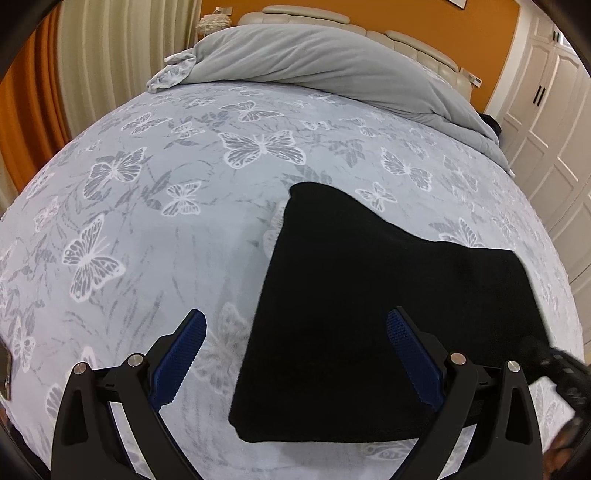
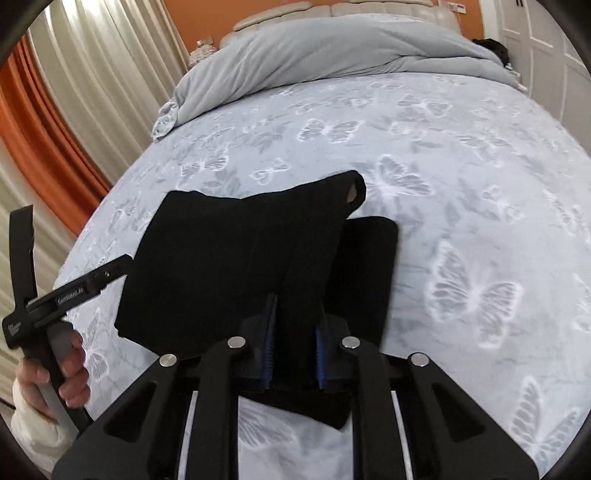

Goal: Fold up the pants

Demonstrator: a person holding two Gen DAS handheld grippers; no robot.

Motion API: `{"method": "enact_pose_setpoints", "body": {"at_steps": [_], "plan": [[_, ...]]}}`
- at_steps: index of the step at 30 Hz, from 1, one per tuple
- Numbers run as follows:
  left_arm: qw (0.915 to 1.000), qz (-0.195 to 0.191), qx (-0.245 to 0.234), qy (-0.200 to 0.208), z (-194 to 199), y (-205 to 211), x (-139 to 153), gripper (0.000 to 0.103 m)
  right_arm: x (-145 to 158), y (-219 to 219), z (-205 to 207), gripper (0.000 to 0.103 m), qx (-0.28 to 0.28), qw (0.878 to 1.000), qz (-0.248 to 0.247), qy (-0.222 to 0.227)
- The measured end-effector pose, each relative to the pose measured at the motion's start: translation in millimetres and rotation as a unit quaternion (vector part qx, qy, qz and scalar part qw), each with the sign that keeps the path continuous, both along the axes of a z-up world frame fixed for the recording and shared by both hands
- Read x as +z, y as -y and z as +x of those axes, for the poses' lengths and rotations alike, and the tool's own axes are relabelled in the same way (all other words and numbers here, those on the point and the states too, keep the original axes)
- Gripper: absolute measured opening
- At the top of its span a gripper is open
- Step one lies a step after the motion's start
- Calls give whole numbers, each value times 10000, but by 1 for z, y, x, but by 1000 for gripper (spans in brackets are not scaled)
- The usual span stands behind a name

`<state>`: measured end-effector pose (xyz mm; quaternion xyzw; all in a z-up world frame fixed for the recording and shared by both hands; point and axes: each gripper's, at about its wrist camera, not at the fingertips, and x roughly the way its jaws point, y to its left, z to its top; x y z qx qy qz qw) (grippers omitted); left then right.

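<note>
Pinching a raised fold of the black pants (image 2: 236, 258), the right gripper (image 2: 294, 354) has its blue fingers (image 2: 269, 347) clenched on the cloth. The left gripper (image 1: 295, 354) hangs with fingers spread wide, released (its right finger sits over the fabric, its left over bare sheet). The pants lie folded on the bed (image 1: 147, 206), at about two o'clock from the left gripper. Farther off, at twelve o'clock, a grey duvet (image 1: 314, 62) is heaped by the headboard (image 1: 306, 14).
</note>
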<state>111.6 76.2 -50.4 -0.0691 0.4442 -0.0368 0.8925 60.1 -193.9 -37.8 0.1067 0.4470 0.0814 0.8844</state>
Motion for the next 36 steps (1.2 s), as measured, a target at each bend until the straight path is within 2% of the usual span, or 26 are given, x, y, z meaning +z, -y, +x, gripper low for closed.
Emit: {"method": "enact_pose_setpoints", "body": {"at_steps": [1,2,3,4,7,9,11,13,15,17,20,21,22,23,24,26,28,31,32,33,34,36], "plan": [[10000,34,-21,-8,0,1,-1,97,-6,3,0,16,-53,9999,-98,-87],[10000,58,-37,-16,1,2,-2,97,-18,5,2,21,-102,9992,-254,-277],[9999,83,-52,-22,1,3,-3,97,-38,3,8,35,-54,9975,-379,-592],[9999,103,-61,-33,1,4,-4,97,-47,4,9,38,-31,9975,-290,-645],[9997,202,-114,-122,3,8,-10,97,-30,13,4,46,-142,9986,-174,-480],[9997,171,-116,-149,2,7,-10,97,-14,21,-6,67,-359,9989,-242,-194],[9994,-91,-188,-267,2,3,-11,97,-9,34,-10,83,-528,9985,-74,-104],[9957,-625,-305,-618,6,-6,-20,97,-16,47,-6,84,-591,9968,482,-249],[9835,-1321,-275,-1209,12,-19,-41,97,-29,51,0,89,-561,9937,809,-537],[9778,-1468,-140,-1487,17,-25,-56,97,-46,48,4,89,-516,9903,985,-836],[9736,-1600,-2,-1627,22,-29,-71,97,-71,43,13,89,-435,9815,1478,-1137],[9741,-1642,26,-1553,22,-29,-70,97,-74,40,13,83,-433,9806,1555,-1113],[9744,-1702,-35,-1471,23,-27,-70,93,-74,37,15,70,-369,9817,1578,-1001],[9726,-1805,-177,-1455,25,-23,-69,79,-72,33,17,54,-267,9820,1608,-959],[9725,-1817,-286,-1427,26,-20,-68,70,-67,31,15,40,-275,9825,1600,-909],[9709,-1922,-400,-1368,25,-19,-60,37,-46,27,10,36,-134,9839,1633,-721],[9649,-2178,-557,-1358,18,-26,-44,22,-15,25,-3,35,209,9805,1902,-453],[9589,-2381,-829,-1301,-11,-39,-16,22,5,27,-33,41,570,9831,1706,-350],[9573,-2367,-904,-1395,-23,-41,-12,29,-3,28,-42,51,636,9844,1550,-538],[9587,-2239,-931,-1488,-31,-39,-13,34,-13,30,-45,61,592,9861,1380,-714],[9618,-2029,-931,-1582,-37,-38,-17,44,-24,35,-48,64,361,9897,1055,-899],[9742,-1273,-778,-1692,-45,-33,-34,49,-32,46,-51,65,-127,9945,385,-966]]}}
